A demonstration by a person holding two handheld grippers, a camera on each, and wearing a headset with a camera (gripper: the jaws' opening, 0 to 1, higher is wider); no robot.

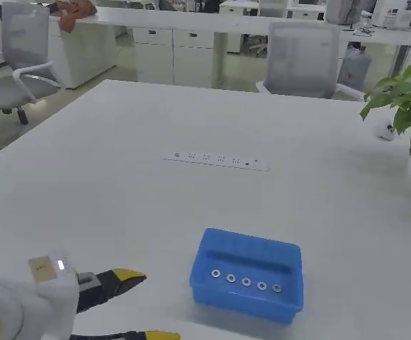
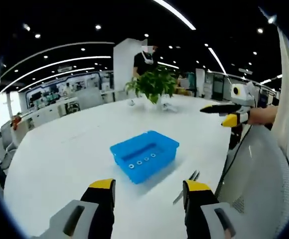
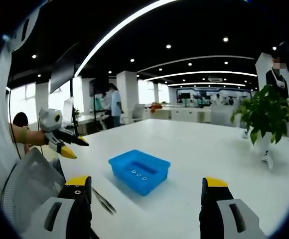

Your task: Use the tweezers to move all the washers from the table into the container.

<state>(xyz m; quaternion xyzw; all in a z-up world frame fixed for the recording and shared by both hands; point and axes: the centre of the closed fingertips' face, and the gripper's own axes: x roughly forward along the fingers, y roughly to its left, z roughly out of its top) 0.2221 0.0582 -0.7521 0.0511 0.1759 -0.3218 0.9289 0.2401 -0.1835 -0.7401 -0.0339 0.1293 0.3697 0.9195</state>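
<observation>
Your left gripper (image 2: 149, 185) and right gripper (image 3: 147, 181) both hang over the near edge of the white table (image 1: 120, 184), jaws spread wide, nothing between them. The head view gives you the count: five washers (image 1: 246, 281) in a row on the floor of the blue container (image 1: 251, 241), along its near wall. The gripper views add the tweezers (image 2: 186, 186), lying flat on the table near the container on your side, touched by neither gripper.
</observation>
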